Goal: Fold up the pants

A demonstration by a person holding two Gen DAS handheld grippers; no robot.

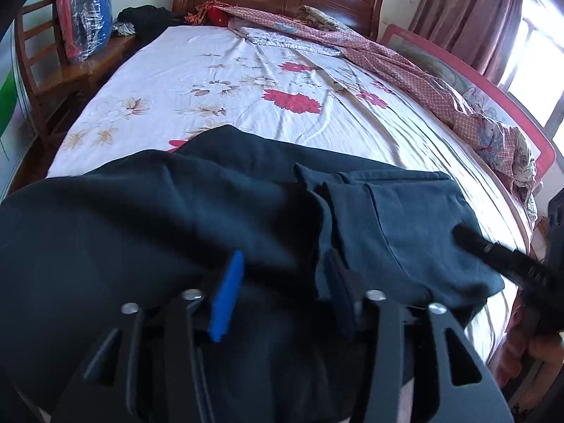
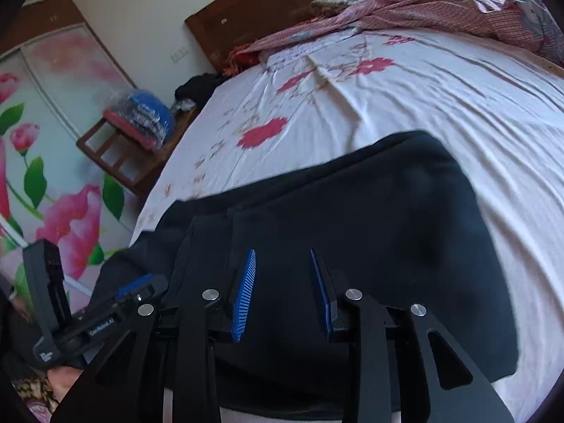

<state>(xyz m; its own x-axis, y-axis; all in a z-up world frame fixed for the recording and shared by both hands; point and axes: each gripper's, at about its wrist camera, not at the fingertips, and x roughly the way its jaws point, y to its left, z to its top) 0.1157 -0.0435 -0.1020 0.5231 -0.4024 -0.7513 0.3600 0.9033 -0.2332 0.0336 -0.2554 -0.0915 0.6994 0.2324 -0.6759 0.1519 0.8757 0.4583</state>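
I am looking along both grippers at a pair of dark pants (image 1: pixel 218 211) spread across the near part of a bed (image 1: pixel 218 81) with a white flowered sheet. The pants lie directly under and ahead of both grippers, filling the lower half of each view.

My left gripper (image 1: pixel 282 282) hovers low over the cloth. Its jaws stand apart with dark fabric showing between them. One blue pad is plain; the other finger is dim against the cloth, and I cannot tell whether cloth is draped over it. Just ahead and to its right, a flatter, partly folded section with a pocket seam (image 1: pixel 398 218) lies on top. The tip of the right gripper pokes in from the far right edge of this view.

My right gripper (image 2: pixel 283 292) also has its jaws apart, gripping nothing, with both blue pads (image 2: pixel 243 296) visible over the cloth. The pants (image 2: pixel 352 211) stretch ahead and to its right; the left gripper sits low to its left.

I judge that the fold is under way and not finished. The risks I see: closing on only the top layer, which would peel the fold open, or dragging the bedsheet along if a finger dips too deep. The dark cloth hides edges and layers, so a mistaken pinch is likely. A rumpled pink blanket (image 1: pixel 440 95) lies well ahead on the right.
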